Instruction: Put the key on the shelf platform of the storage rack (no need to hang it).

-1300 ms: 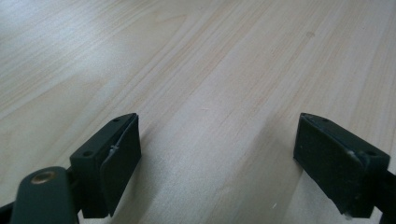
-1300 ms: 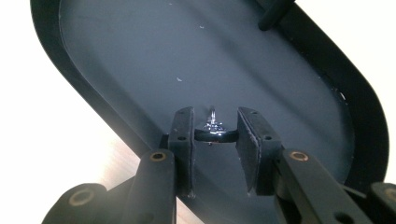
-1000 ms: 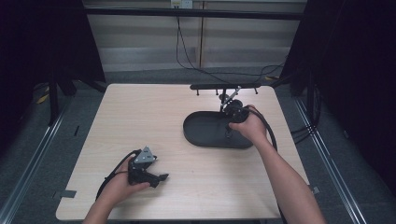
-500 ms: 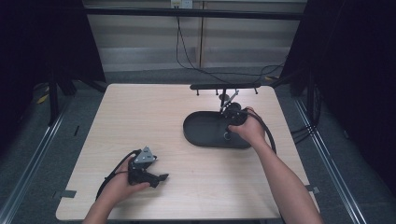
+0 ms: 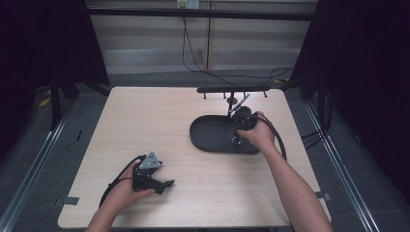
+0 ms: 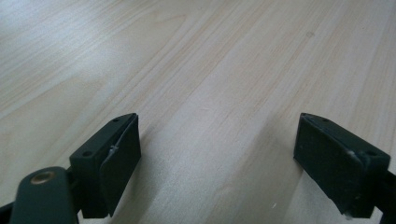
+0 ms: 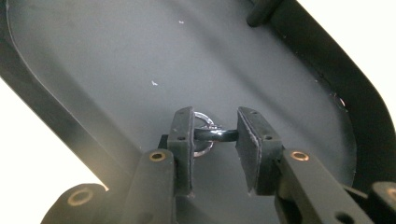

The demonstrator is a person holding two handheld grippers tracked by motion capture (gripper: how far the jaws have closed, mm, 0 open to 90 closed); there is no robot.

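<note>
The right tool (image 7: 215, 135) is now moved a little nearer the person, low over the black tray (image 7: 303, 60). Its 2 jaws are closed on a small ring (image 7: 205, 135), likely lifted next. The left tool (image 6: 217, 158) is held apart on the desk (image 6: 210, 56), unmoved.

I read left gripper (image 5: 167, 184) low at near-left, jaws wide apart. Right gripper (image 7: 214, 140) angled down, jaws nearly closed on small ringed piece (image 7: 205, 135).
</note>
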